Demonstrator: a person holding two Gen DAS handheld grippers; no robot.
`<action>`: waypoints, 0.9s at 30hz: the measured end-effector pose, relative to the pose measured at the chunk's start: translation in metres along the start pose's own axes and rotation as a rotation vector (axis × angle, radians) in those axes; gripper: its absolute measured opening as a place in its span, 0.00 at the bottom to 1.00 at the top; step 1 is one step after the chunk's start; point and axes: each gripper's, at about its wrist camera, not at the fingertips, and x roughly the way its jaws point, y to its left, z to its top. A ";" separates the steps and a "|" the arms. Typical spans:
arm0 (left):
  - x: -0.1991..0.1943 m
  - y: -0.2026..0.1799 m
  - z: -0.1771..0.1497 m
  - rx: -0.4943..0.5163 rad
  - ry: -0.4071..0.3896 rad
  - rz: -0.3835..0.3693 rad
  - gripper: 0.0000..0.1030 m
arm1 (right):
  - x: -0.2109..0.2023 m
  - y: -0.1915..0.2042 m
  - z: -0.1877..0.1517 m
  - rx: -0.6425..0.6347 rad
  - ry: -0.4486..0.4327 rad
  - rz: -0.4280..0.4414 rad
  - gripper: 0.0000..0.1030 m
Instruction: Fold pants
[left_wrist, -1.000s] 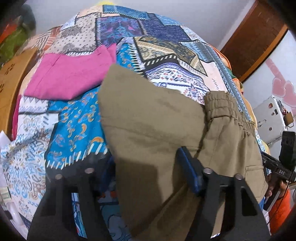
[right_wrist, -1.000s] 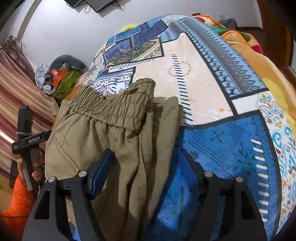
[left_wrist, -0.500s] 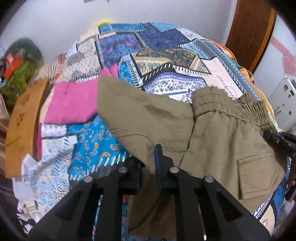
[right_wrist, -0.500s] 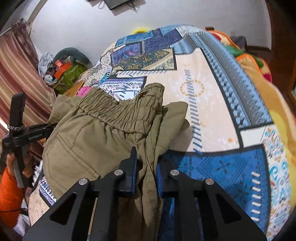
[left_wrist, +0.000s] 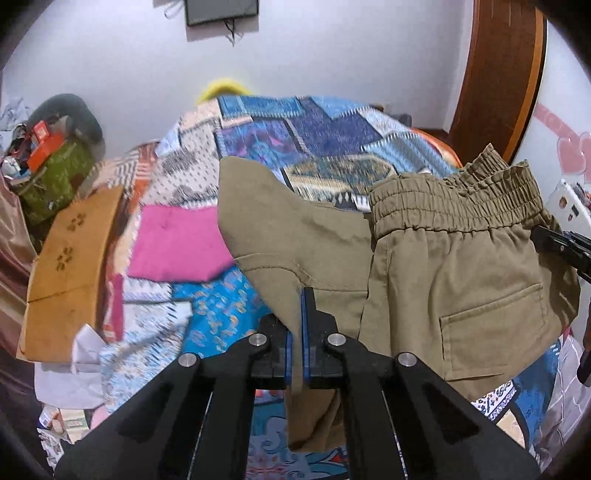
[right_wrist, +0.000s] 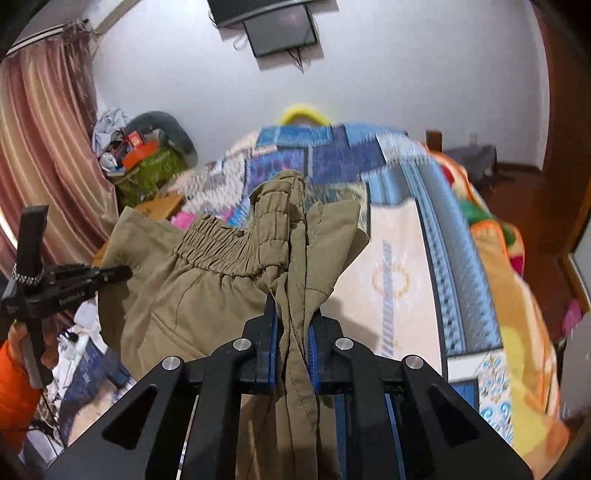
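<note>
While both tools pinch fabric, the khaki pants hang lifted above the bed — this looks like the carry stage of a fold, not the lay-down yet. Left gripper is clamped on a thin edge of the pants near the crotch seam; right gripper is clamped on a thicker bunch below the elastic waistband. Next move, as a judgement: bring the held side over onto the rest of the garment, lower it flat, keep tension even so the bunch does not twist (motion blur makes alignment hard to read).

Surface, left to right: a cluttered green bag, an orange-brown board, a pink cloth lying on the patchwork bedspread — then a wooden door at far right. Striped curtain and wall-mounted screen show in the right view.
</note>
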 end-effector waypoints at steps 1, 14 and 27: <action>-0.003 0.004 0.003 -0.005 -0.010 0.003 0.04 | -0.001 0.005 0.006 -0.016 -0.010 -0.001 0.11; -0.004 0.097 0.020 -0.128 -0.042 0.128 0.04 | 0.054 0.073 0.056 -0.160 -0.032 0.064 0.11; 0.067 0.206 0.050 -0.219 0.015 0.253 0.04 | 0.180 0.131 0.094 -0.211 0.016 0.158 0.11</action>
